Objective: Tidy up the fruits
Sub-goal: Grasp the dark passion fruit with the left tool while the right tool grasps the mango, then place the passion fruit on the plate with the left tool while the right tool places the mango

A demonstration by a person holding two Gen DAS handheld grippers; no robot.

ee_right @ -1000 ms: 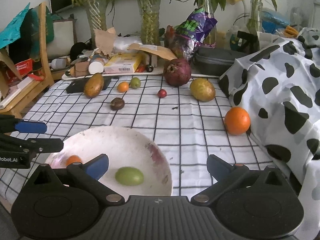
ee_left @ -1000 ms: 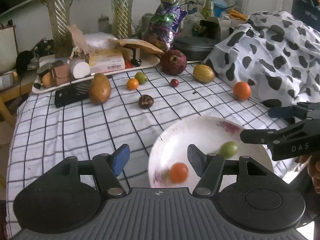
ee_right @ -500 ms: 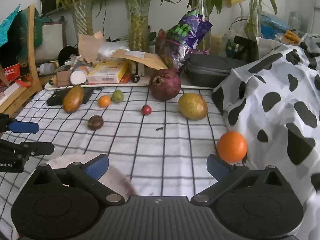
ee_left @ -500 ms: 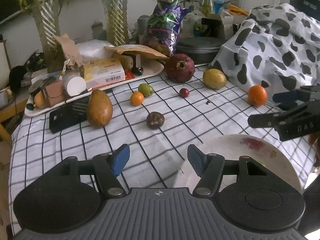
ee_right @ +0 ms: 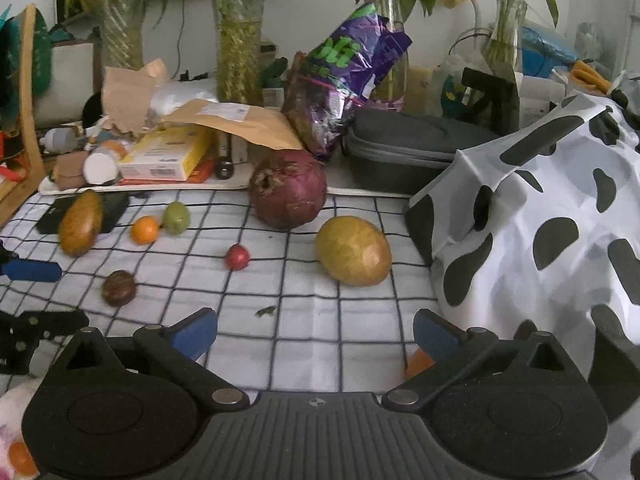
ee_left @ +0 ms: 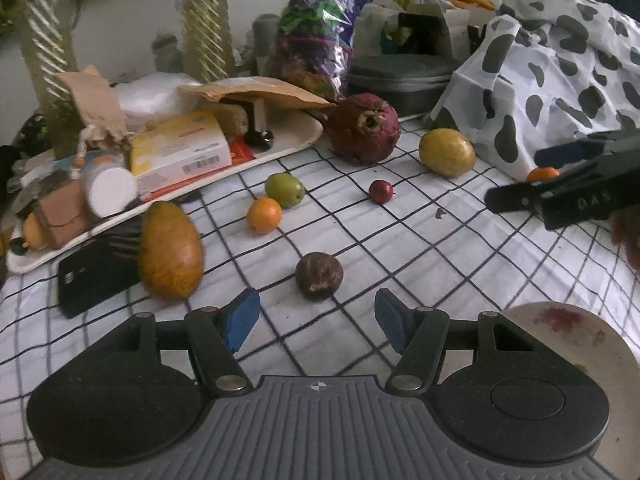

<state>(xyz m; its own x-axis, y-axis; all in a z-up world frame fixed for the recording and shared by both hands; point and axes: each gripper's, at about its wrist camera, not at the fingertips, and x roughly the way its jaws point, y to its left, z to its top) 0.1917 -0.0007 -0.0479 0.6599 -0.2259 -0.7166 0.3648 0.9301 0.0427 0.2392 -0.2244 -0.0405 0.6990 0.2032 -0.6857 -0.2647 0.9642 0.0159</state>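
Fruit lies scattered on the checked tablecloth. My left gripper (ee_left: 316, 320) is open, and the dark brown fruit (ee_left: 319, 276) sits just ahead of its gap. Beyond it lie a small orange (ee_left: 263, 215), a green fruit (ee_left: 284, 189), a brown mango (ee_left: 169, 249), a small red fruit (ee_left: 380, 191), a pomegranate (ee_left: 365, 128) and a yellow fruit (ee_left: 447, 152). The white plate (ee_left: 576, 344) shows at lower right. My right gripper (ee_right: 315, 334) is open over bare cloth, with the orange (ee_right: 418, 362) partly hidden behind its right finger. The yellow fruit (ee_right: 353, 251) lies ahead of it.
A cow-print cloth (ee_right: 540, 216) is heaped at the right. A cluttered white tray (ee_left: 168, 196), a black phone (ee_left: 92, 280), a grey case (ee_right: 404, 148), a purple bag (ee_right: 344, 80) and glass vases line the back. The right gripper (ee_left: 568, 196) reaches in from the right.
Both grippers have moved forward over the table, away from the plate. The plate has slid to the frame edges and the loose fruit now looks nearer. Both stay open.
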